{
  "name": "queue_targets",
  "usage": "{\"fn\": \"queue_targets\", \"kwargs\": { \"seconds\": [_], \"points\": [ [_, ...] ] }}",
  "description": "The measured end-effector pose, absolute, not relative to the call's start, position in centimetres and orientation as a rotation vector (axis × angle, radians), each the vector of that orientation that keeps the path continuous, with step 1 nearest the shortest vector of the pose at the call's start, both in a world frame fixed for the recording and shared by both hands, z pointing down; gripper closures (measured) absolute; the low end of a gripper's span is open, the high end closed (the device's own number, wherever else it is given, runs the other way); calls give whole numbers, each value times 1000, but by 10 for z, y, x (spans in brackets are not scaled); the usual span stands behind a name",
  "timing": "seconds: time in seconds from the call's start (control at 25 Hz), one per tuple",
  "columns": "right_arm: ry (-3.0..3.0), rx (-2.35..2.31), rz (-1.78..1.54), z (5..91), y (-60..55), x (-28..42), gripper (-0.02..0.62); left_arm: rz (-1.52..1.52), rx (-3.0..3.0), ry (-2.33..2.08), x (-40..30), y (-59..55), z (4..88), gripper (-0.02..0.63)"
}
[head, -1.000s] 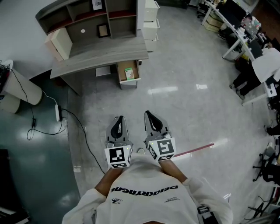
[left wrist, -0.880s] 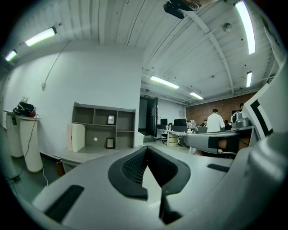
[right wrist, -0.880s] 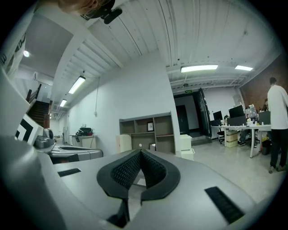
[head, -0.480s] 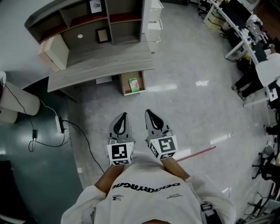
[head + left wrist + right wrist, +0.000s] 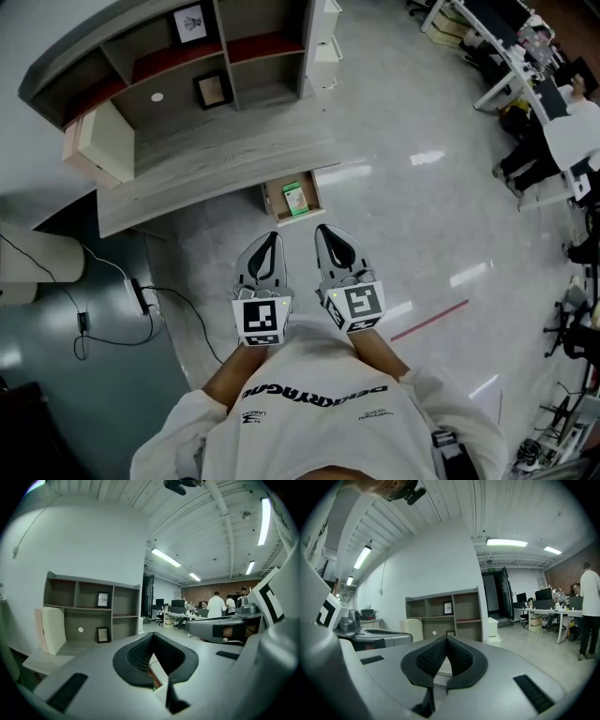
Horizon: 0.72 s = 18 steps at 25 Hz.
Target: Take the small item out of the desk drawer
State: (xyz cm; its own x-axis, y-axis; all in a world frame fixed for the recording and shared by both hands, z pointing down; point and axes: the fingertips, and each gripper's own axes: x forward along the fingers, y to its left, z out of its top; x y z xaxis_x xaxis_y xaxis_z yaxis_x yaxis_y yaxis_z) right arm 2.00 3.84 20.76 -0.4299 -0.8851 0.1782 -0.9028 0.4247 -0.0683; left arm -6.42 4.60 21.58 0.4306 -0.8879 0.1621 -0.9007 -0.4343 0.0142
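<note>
A grey wooden desk (image 5: 216, 159) with a shelf unit stands ahead of me. Below its front edge a small drawer (image 5: 273, 202) is pulled open, and a small green item (image 5: 295, 199) lies inside. My left gripper (image 5: 271, 237) and right gripper (image 5: 322, 230) are side by side at waist height, just short of the drawer, both shut and empty. In the left gripper view the jaws (image 5: 151, 638) meet at the tip, with a corner of the drawer (image 5: 157, 669) showing through the gap. The right gripper (image 5: 446, 640) points at the shelves (image 5: 450, 616).
A cream panel (image 5: 94, 141) leans on the desk's left end, and picture frames (image 5: 213, 90) sit in the shelves. A white drawer unit (image 5: 324, 42) stands to the right. A power strip and cable (image 5: 142, 298) lie on the floor at left. People (image 5: 568, 131) are at desks far right.
I have come closer to the desk. The open drawer now lies just ahead of both gripper tips. Both grippers stay shut and side by side.
</note>
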Motion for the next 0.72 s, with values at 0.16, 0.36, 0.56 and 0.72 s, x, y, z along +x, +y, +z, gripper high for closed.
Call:
{"fn": "queue_targets", "kwargs": {
  "seconds": [0.16,0.36,0.56,0.72],
  "points": [
    [-2514,1631,256,217,11,9,563,194,2558,-1576,-76,13,227,591],
    [-2457,1655,302,233,-18,3,563,227,2570,-1503,-81,-19,241,591],
    [-2419,1671,339,247,-44,1,563,246,2536,-1468,-83,-44,265,591],
    [-2385,1649,385,267,-53,2,563,272,2539,-1424,-77,-53,278,591]
  ]
}}
